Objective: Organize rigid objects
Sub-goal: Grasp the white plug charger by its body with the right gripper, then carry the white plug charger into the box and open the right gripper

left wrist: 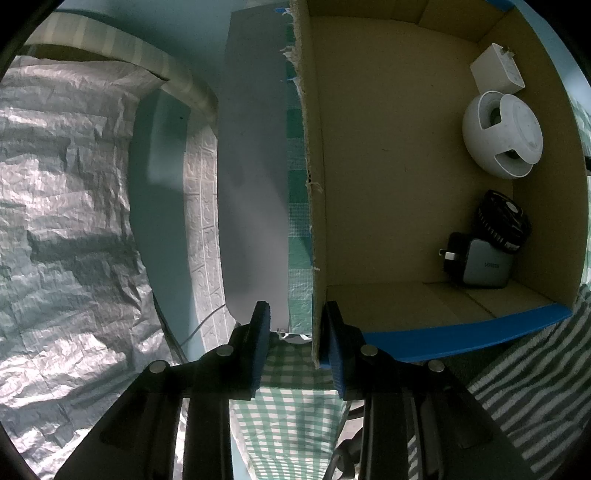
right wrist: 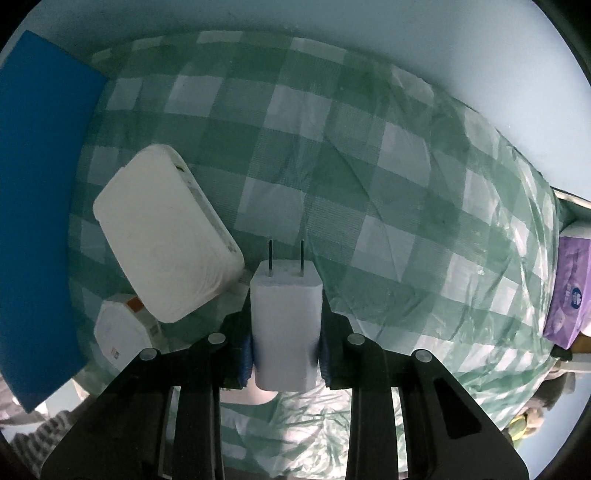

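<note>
Right wrist: checked cloth (right wrist: 332,155) covers surface | pale blue wall (right wrist: 332,22)

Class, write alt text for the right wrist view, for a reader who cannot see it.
The right gripper is shut on a white plug charger, prongs pointing away, above a green checked cloth. A white rounded box and a white octagonal box lie to its left, beside a blue box wall.

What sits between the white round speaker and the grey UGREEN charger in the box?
A black mini fan, in the left wrist view. It lies against the cardboard box wall, touching the grey UGREEN charger, with bare cardboard between it and the white round speaker.
</note>
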`<action>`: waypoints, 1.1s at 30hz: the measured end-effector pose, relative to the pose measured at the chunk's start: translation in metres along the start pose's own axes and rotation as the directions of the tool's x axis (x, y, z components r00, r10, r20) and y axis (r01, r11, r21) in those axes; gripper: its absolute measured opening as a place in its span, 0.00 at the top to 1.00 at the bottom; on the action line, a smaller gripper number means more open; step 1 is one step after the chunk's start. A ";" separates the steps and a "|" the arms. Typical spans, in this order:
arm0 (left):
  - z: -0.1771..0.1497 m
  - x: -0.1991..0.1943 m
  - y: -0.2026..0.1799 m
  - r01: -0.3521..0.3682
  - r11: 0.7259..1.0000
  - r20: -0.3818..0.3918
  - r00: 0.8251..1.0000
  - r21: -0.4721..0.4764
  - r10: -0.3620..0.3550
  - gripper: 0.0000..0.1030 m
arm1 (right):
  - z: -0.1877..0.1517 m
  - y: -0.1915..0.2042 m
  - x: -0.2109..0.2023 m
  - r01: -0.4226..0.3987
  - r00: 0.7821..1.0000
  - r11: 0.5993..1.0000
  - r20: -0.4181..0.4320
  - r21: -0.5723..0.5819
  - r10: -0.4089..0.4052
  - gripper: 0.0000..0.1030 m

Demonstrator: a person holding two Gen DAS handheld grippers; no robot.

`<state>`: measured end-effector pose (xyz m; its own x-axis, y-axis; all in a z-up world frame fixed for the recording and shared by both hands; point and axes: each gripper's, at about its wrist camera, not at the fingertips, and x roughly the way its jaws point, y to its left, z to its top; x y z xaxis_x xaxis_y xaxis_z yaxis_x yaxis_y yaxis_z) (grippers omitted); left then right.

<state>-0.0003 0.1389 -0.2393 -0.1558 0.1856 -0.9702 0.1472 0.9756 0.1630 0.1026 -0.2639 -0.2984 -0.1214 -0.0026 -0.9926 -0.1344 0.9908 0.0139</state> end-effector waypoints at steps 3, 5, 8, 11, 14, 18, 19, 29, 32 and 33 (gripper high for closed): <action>0.000 0.000 0.000 0.001 1.000 -0.001 1.000 0.001 -0.001 0.71 | -0.004 -0.001 0.003 -0.006 1.000 1.000 0.011 -0.003 0.006 0.75; 0.000 0.000 0.000 0.000 1.000 0.000 1.000 0.001 0.000 0.71 | -0.009 0.000 -0.002 -0.010 1.000 1.000 0.020 -0.008 0.010 0.75; 0.000 0.000 0.001 0.002 1.000 -0.001 1.000 -0.001 -0.002 0.71 | -0.023 0.000 -0.020 -0.014 0.999 1.000 0.036 -0.026 0.015 0.75; 0.001 0.000 0.000 -0.002 1.000 -0.003 1.000 -0.001 0.002 0.69 | -0.032 0.005 -0.030 -0.017 0.998 0.999 0.054 -0.040 0.019 0.75; 0.001 0.000 0.000 -0.002 1.000 -0.004 1.000 0.000 0.002 0.69 | -0.035 0.009 -0.043 -0.030 0.997 0.998 0.072 -0.051 0.034 0.75; 0.001 0.000 0.000 -0.003 1.000 -0.003 1.000 0.001 0.003 0.68 | -0.041 0.017 -0.062 -0.044 0.994 0.996 0.094 -0.072 0.051 0.75; 0.001 0.000 0.000 -0.003 1.000 -0.003 1.000 0.001 0.003 0.68 | -0.040 0.016 -0.069 -0.049 0.993 0.996 0.099 -0.079 0.057 0.75; 0.002 0.000 0.000 -0.002 1.000 -0.003 1.000 -0.001 0.002 0.68 | -0.040 0.049 -0.112 -0.073 0.985 0.983 0.145 -0.170 0.098 0.75; 0.002 0.000 0.000 -0.002 1.000 -0.003 1.000 0.000 0.002 0.68 | -0.042 0.065 -0.122 -0.072 0.982 0.978 0.157 -0.196 0.104 0.75; 0.002 0.000 0.000 -0.002 1.000 -0.003 1.000 0.000 0.002 0.68 | -0.041 0.069 -0.126 -0.072 0.981 0.976 0.162 -0.206 0.106 0.75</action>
<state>0.0013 0.1389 -0.2397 -0.1587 0.1879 -0.9693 0.1475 0.9752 0.1649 0.0679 -0.2007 -0.1677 0.0261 0.1248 -0.9918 -0.3254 0.9392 0.1096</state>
